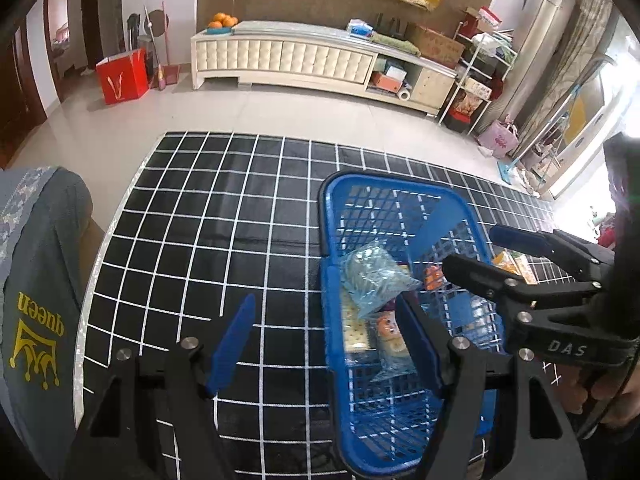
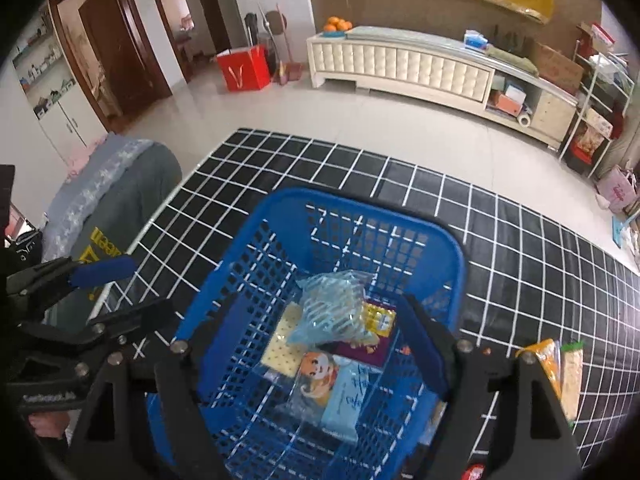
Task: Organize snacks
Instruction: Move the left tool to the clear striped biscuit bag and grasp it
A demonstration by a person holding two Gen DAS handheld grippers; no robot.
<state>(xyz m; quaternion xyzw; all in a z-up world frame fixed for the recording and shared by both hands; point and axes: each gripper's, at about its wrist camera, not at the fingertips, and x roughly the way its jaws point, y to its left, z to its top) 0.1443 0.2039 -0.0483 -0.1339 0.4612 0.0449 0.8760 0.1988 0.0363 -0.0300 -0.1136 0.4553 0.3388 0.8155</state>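
A blue mesh basket [image 2: 420,240] stands on a surface covered with a black cloth gridded in white [image 1: 200,240], holding several snack packets: a clear bluish bag [image 2: 332,308] on top, a pale cracker pack [image 2: 282,348] under it, a yellow packet [image 2: 378,318] just beside it, a packet with a cartoon face [image 2: 318,372] and a light blue one [image 2: 350,400] nearer the camera. The right tongs [image 2: 324,344] hang over the basket with jaws spread wide and nothing between them, the pads clear of the snacks. The left tongs [image 1: 324,344] are also spread, gripping nothing; one blue pad [image 1: 234,344] is over the cloth, the other over the basket's near rim (whether it touches the rim cannot be told). Outside the basket, to its right, two more packets, one orange [image 2: 546,360] and one green-topped [image 2: 572,376], lie on the cloth. A grey chair cover printed "queen" [image 1: 40,320] stands at the surface's left edge
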